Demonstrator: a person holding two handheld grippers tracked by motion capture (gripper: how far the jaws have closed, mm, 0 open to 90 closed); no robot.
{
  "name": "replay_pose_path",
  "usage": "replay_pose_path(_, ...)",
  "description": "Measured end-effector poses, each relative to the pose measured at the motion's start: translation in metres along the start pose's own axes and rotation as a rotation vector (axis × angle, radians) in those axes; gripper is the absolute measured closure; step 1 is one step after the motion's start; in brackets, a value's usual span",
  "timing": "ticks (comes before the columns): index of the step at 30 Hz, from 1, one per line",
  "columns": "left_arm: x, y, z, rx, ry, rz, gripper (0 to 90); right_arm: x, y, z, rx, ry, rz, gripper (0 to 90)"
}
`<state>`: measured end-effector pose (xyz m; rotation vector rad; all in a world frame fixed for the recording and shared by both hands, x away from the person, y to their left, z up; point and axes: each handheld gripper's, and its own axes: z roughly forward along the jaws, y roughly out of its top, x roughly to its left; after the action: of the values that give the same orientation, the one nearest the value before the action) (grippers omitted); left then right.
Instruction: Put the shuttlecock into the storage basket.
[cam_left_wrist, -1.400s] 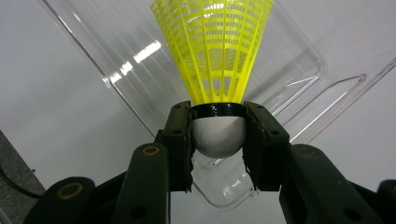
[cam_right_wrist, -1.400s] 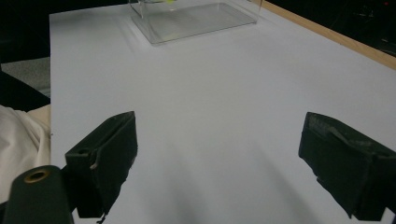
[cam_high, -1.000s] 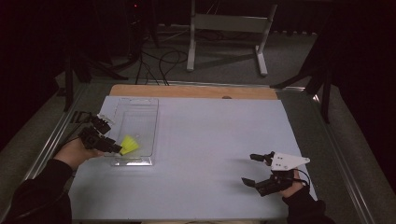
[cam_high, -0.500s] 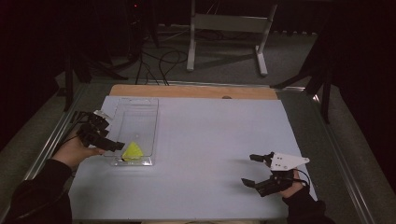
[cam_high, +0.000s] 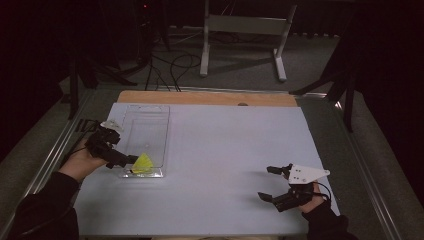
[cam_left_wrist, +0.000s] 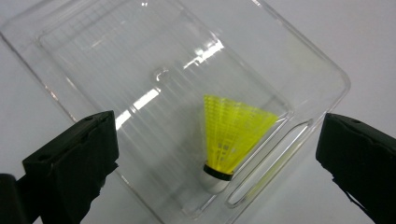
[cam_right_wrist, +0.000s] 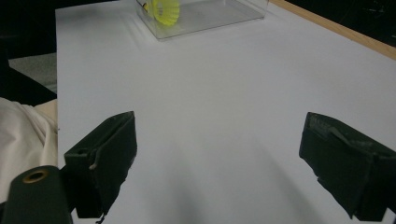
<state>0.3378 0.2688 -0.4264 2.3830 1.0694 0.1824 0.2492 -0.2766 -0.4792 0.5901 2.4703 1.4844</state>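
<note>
Sitting loose in the near end of the clear plastic tray (cam_left_wrist: 299, 60), the yellow plastic shuttlecock (cam_left_wrist: 233, 135) is lying free between the left gripper (cam_high: 131, 161)'s jaws, which have just been opening. Right gripper (cam_high: 274, 184) is idling released over the white table (cam_high: 225, 150). Risk: a jaw clipping the tray rim on withdrawal could be dragging tray and shuttlecock along.

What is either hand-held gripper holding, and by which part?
Nothing. The left hand-held gripper has just been opening; the shuttlecock lies free in the tray. The right hand-held gripper is open.

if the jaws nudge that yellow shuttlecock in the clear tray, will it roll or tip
The shuttlecock lies on its side in the clear tray, so it has probably tipped already. Its cone shape and rounded cork tip suggest it would roll in a curve, not straight. The thin mesh skirt looks very light and likely bends if squeezed. The tray's walls should stop it.
</note>
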Motion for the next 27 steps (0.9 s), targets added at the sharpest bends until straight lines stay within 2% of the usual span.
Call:
replay_pose_path(7,-0.007,0.009,-0.003,-0.032,0.007,0.025,0.1,-0.002,-0.004,0.002,0.012,0.007,0.013,11.1)
replay_pose_path(9,-0.01,0.013,-0.004,-0.064,-0.019,0.034,0.2,-0.003,-0.006,0.002,0.009,0.004,0.023,11.1)
replay_pose_path(12,-0.014,0.016,-0.004,-0.069,-0.032,0.04,0.1,-0.004,-0.007,0.002,0.005,0.001,0.028,11.1)
replay_pose_path(14,-0.018,0.021,-0.006,-0.09,-0.039,0.048,0.1,-0.004,-0.007,0.001,0.003,-0.001,0.032,11.1)
replay_pose_path(15,-0.022,0.025,-0.008,-0.115,-0.059,0.05,0.1,-0.005,-0.007,0.001,0.005,-0.009,0.032,11.1)
replay_pose_path(16,-0.022,0.025,-0.008,-0.115,-0.059,0.05,0.2,-0.005,-0.007,0.001,0.005,-0.009,0.032,11.1)
replay_pose_path(17,-0.028,0.03,-0.01,-0.137,-0.069,0.077,0.1,-0.005,-0.008,0.0,0.003,-0.008,0.045,11.1)
replay_pose_path(22,-0.038,0.041,-0.008,-0.157,-0.077,0.1,0.1,-0.006,-0.01,0.0,0.002,-0.01,0.054,11.1)
replay_pose_path(23,-0.042,0.045,-0.005,-0.165,-0.082,0.117,0.2,-0.005,-0.01,0.0,0.005,-0.021,0.057,11.1)
replay_pose_path(27,-0.05,0.051,0.0,-0.163,-0.087,0.138,0.1,-0.005,-0.01,-0.001,-0.007,-0.017,0.057,11.2)
